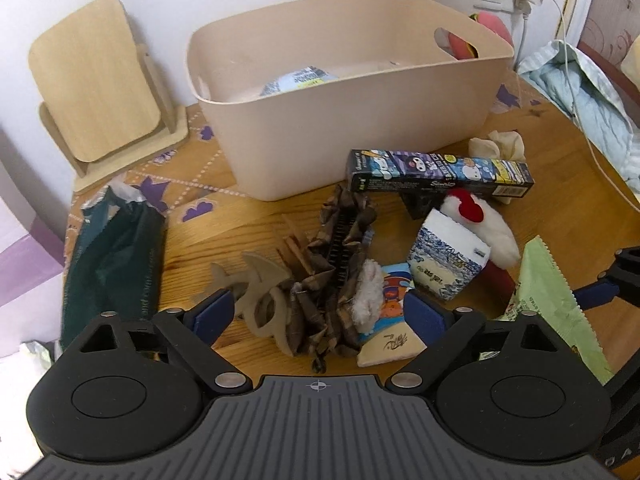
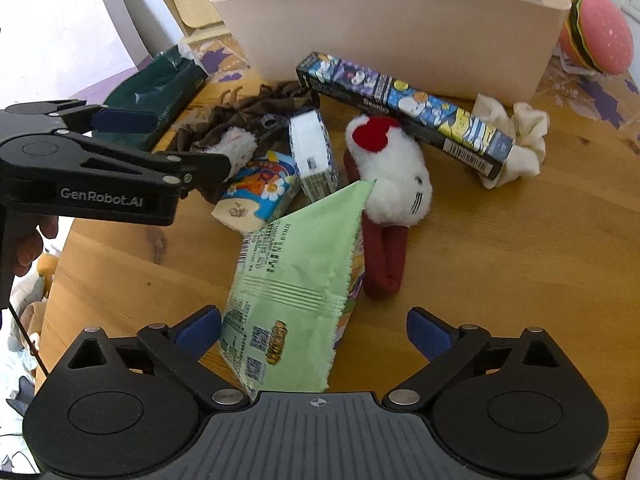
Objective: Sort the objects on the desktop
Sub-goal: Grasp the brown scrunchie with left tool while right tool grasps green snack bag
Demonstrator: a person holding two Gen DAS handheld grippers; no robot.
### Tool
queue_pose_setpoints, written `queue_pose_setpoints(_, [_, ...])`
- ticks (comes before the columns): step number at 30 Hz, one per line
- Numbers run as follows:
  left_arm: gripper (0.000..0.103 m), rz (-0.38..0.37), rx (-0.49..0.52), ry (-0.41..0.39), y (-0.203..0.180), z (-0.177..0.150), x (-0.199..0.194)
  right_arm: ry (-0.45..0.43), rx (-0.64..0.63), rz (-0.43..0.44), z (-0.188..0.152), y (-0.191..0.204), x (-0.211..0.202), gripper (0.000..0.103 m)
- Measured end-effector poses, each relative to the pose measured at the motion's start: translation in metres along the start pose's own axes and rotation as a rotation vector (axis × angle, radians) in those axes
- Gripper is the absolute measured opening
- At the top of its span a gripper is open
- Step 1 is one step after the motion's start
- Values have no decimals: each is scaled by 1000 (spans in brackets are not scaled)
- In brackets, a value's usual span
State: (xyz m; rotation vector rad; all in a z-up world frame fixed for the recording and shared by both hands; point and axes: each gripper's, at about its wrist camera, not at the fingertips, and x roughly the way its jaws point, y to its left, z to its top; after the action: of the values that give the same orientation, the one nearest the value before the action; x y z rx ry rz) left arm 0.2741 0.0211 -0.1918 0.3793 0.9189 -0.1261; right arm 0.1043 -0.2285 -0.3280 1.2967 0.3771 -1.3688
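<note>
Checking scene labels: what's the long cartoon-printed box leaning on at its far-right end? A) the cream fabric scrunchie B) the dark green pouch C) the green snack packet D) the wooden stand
A: in the right wrist view the long cartoon-printed box ends with its barcode end lying over the cream fabric scrunchie, just in front of the beige bin.

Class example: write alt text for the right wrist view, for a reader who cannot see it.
An open right claw hovers over a green snack packet on a cluttered wooden table. Behind lie a white plush toy, a cartoon-printed box and a beige basket.
</note>
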Motion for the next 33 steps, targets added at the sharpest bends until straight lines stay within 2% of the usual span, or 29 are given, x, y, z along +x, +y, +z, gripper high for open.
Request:
queue_pose_setpoints(3, [81,-9,3,16,-4,1,7,-1,14,0,1,1,5,102])
queue_pose_setpoints(8, [79,-16,-10,23,-5,0,13,1,27,-4,4,-1,11,101])
queue_pose_setpoints(9, [75,-19,-13,25,-4,0,14,-2,28,-6,4,-2,11,100])
queue_pose_setpoints(11, [66,-27,-17,35,-5,0,16,-10,34,-8,4,-3,11,95])
queue_pose_setpoints(12, [61,-32,-18,41,-5,0,17,-15,45,-16,4,-4,11,89])
queue_pose_setpoints(15, [58,-30,-10,39,-8,-1,18,1,53,-44,4,-8,14,73])
queue_pose_setpoints(18, [46,-43,-18,36,-8,-1,17,-14,79,-67,3,-12,14,68])
queue_pose_setpoints(22, [43,-60,-23,32,-8,-1,16,-27,109,-69,2,-17,12,60])
queue_pose_setpoints(26, [39,-66,-13,16,-11,-2,12,-49,145,-95,3,-20,11,57])
queue_pose_setpoints(33, [37,-92,-10,12,-15,-5,8,-84,133,-117,2,-18,6,47])
